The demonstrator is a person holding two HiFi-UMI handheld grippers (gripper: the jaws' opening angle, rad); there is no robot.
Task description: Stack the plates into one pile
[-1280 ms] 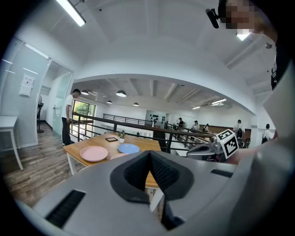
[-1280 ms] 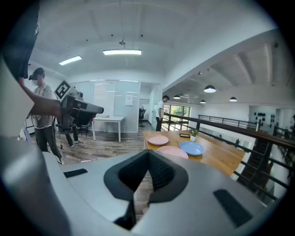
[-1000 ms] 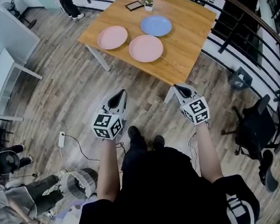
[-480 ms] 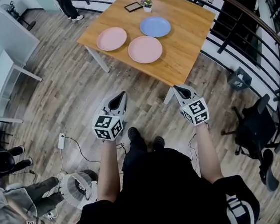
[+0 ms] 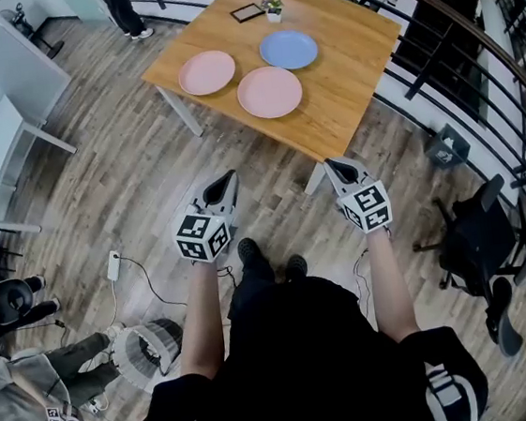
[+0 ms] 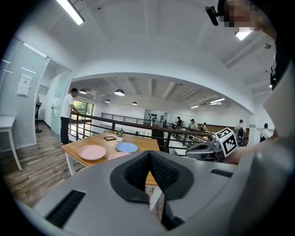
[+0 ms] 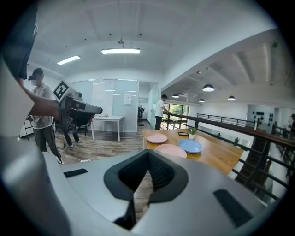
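Three plates lie apart on a wooden table (image 5: 351,72) ahead of me: a pink plate (image 5: 207,72) at the left, a second pink plate (image 5: 269,92) nearest me, and a blue plate (image 5: 289,49) behind it. They also show in the left gripper view, the left pink plate (image 6: 91,152) and the blue plate (image 6: 126,147), and in the right gripper view, the near pink plate (image 7: 171,150) and the blue plate (image 7: 190,146). My left gripper (image 5: 226,180) and right gripper (image 5: 334,167) hang over the floor, well short of the table. Both are shut with nothing between the jaws.
A small potted plant (image 5: 272,7) and a dark flat frame (image 5: 251,12) sit at the table's far side. A black railing (image 5: 471,49) runs along the right, with an office chair (image 5: 478,237) beside it. A white desk (image 5: 11,149) stands left. People stand at the far end and lower left.
The table and plates have drifted slightly left and up in the head view. Both grippers have kept still and stayed shut.
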